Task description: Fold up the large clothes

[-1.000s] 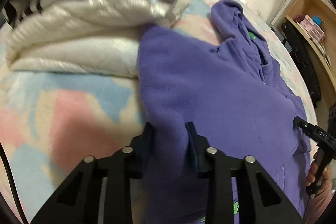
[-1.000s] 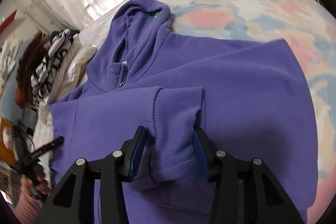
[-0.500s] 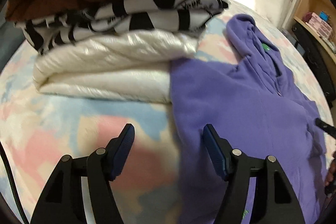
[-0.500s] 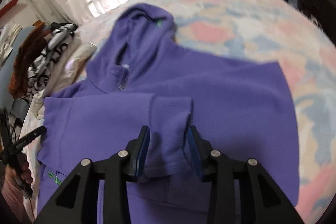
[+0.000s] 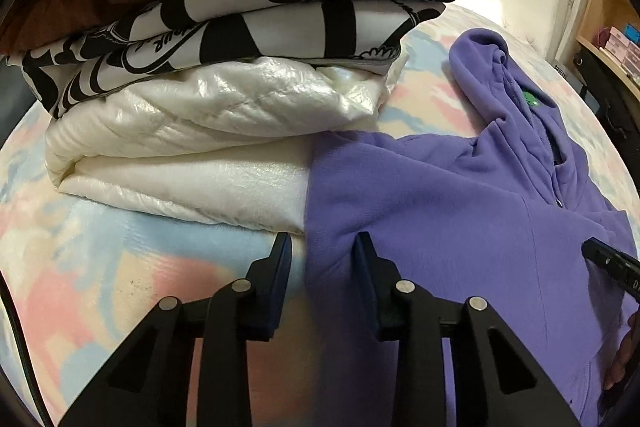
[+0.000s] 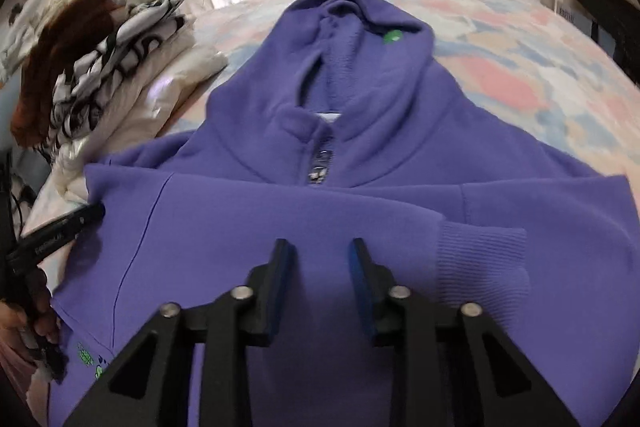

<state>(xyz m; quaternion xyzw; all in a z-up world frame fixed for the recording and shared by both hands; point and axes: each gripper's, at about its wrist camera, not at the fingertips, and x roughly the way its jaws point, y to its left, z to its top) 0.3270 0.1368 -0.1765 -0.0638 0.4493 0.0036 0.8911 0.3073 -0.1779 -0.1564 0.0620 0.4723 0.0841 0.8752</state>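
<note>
So in the left wrist view, the purple hoodie is spread on the pastel bedspread, filling the right half of the frame, its edge butting against a stack of folded clothes at upper left. The left gripper sits at bottom centre, jaws closing around the hoodie's left edge, fabric between them but not clearly pinched yet. In the right wrist view the hoodie fills the middle, hood toward the top, a ribbed cuff at right. The right gripper hovers over the folded sleeve, jaws closing with nothing gripped.
</note>
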